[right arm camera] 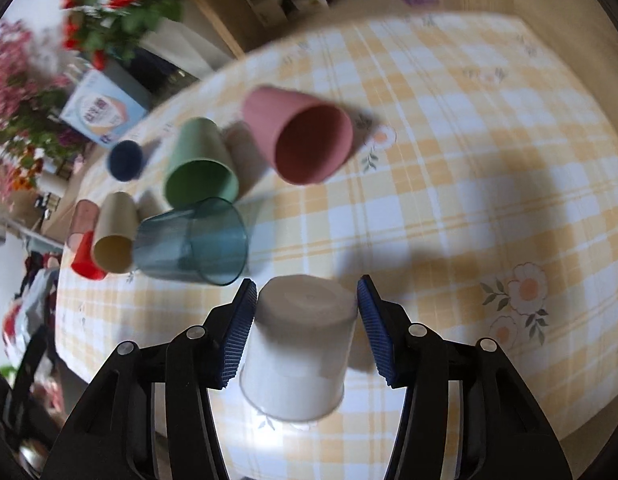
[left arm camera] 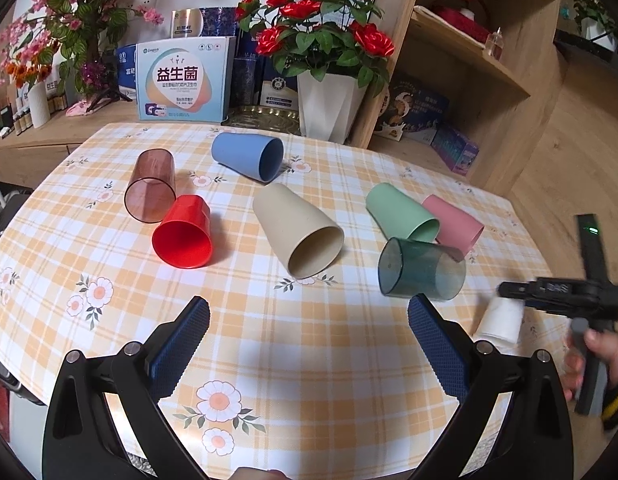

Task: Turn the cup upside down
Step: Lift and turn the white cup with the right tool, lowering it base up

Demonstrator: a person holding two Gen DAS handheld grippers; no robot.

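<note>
A white cup (right arm camera: 299, 344) stands upside down on the checked tablecloth (right arm camera: 469, 200), base up, between the fingers of my right gripper (right arm camera: 307, 316). The blue pads sit close on both sides, with a narrow gap on the right. The cup also shows in the left wrist view (left arm camera: 501, 320), beside the right gripper (left arm camera: 505, 292). My left gripper (left arm camera: 309, 340) is open and empty, low over the near side of the table. Several cups lie on their sides: teal (left arm camera: 421, 268), beige (left arm camera: 301, 232), red (left arm camera: 185, 232), green (left arm camera: 401, 212), pink (left arm camera: 455, 224), blue (left arm camera: 249, 156), brown clear (left arm camera: 151, 186).
A white vase of red roses (left arm camera: 329, 108), boxes (left arm camera: 181, 80) and a pink flower plant (left arm camera: 69, 20) stand behind the table. A wooden shelf unit (left arm camera: 469, 60) is at the back right. The right view is blurred by motion.
</note>
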